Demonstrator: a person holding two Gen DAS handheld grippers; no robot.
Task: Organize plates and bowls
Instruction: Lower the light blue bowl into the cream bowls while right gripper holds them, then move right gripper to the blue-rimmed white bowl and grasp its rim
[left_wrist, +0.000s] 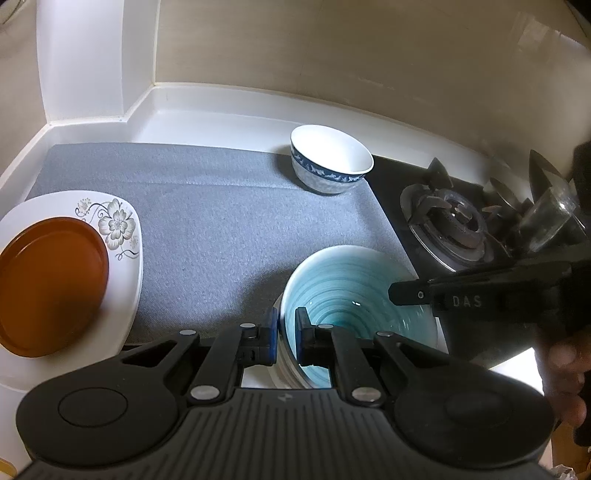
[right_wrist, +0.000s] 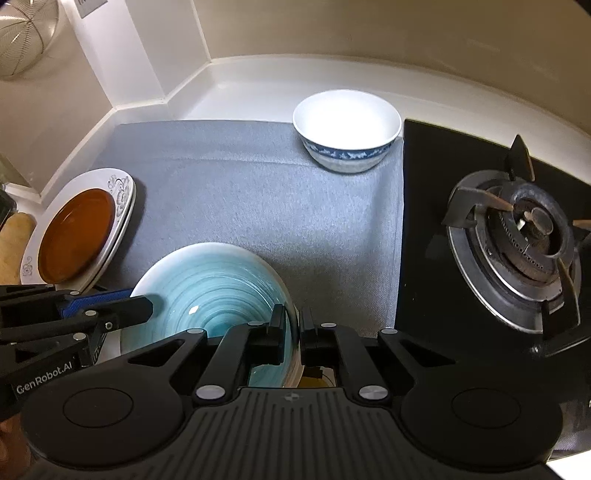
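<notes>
Both grippers clamp the rim of the teal bowl (left_wrist: 343, 284) at the near edge of the grey mat (left_wrist: 207, 221) on the desk: left gripper (left_wrist: 286, 332) fingers pinch its left rim, right gripper (right_wrist: 293, 332) fingers its right rim. A blue-patterned white bowl (right_wrist: 347, 129) stands at the mat's far edge beside the gas hob (right_wrist: 513, 236). An orange plate (left_wrist: 48, 284) lies on the floral white plate (left_wrist: 118, 221) at the mat's left edge
</notes>
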